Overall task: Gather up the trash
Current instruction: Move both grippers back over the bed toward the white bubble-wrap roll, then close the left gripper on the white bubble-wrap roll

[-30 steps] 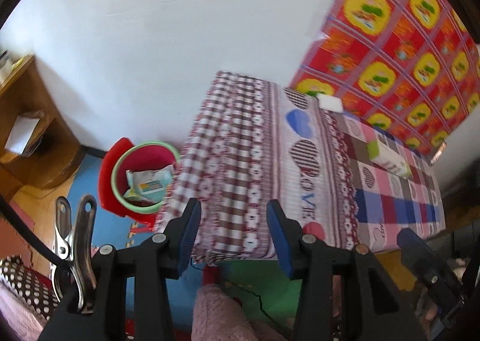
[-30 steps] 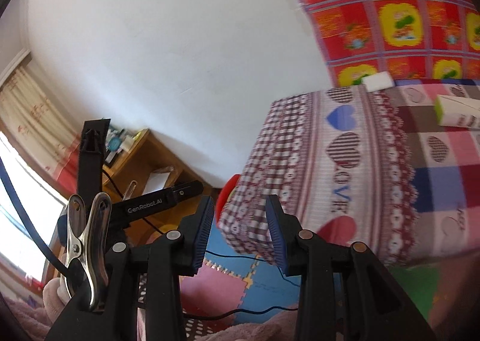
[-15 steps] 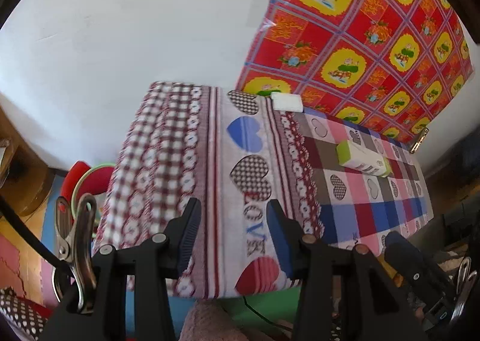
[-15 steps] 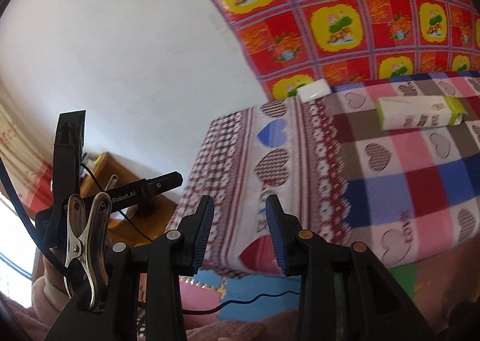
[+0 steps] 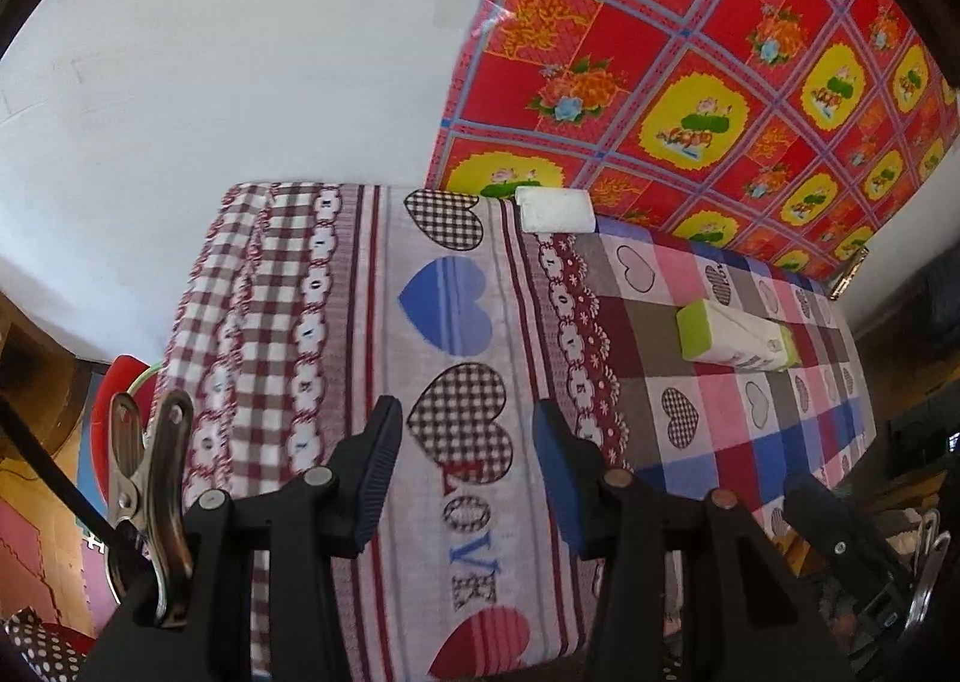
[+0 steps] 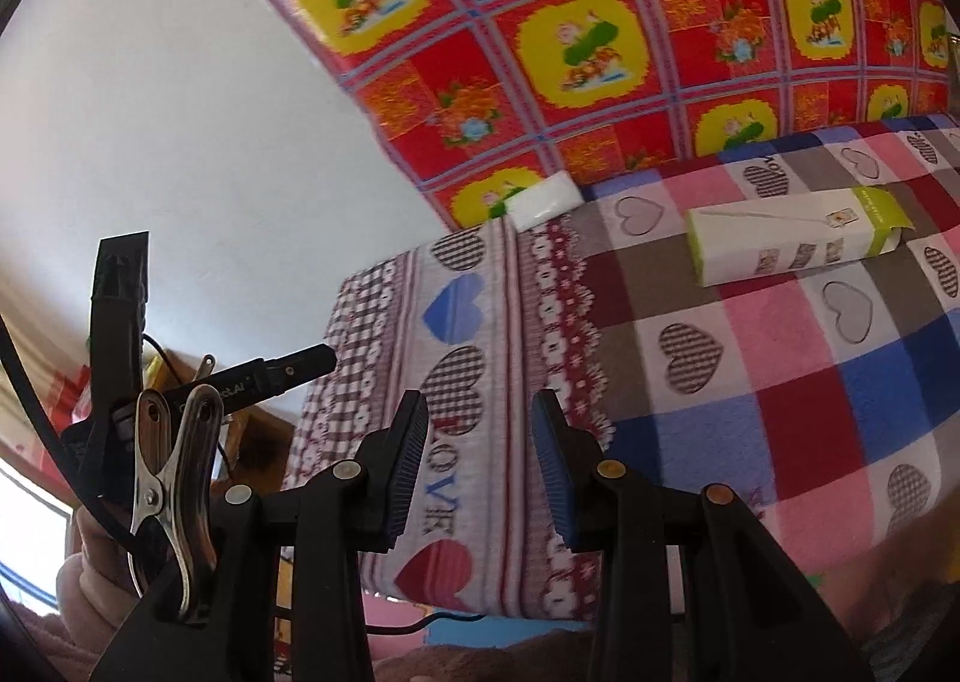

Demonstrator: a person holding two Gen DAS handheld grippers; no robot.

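- The left gripper (image 5: 462,472) stood part open with nothing between its jaws, hanging over the near end of the patterned cloth (image 5: 456,322) on the table.
- The right gripper (image 6: 480,460) was likewise part open and empty, over the same near edge.
- Since a second earlier both views had swung from the floor and the red bin (image 5: 129,382) (now only a sliver at far left) onto the tabletop.
- The green-and-white box (image 6: 792,241) lay on its side at right, well apart from both grippers; a white packet (image 5: 555,209) sat at the far edge by the wall.
- Judged: approach under way, nothing picked up yet.
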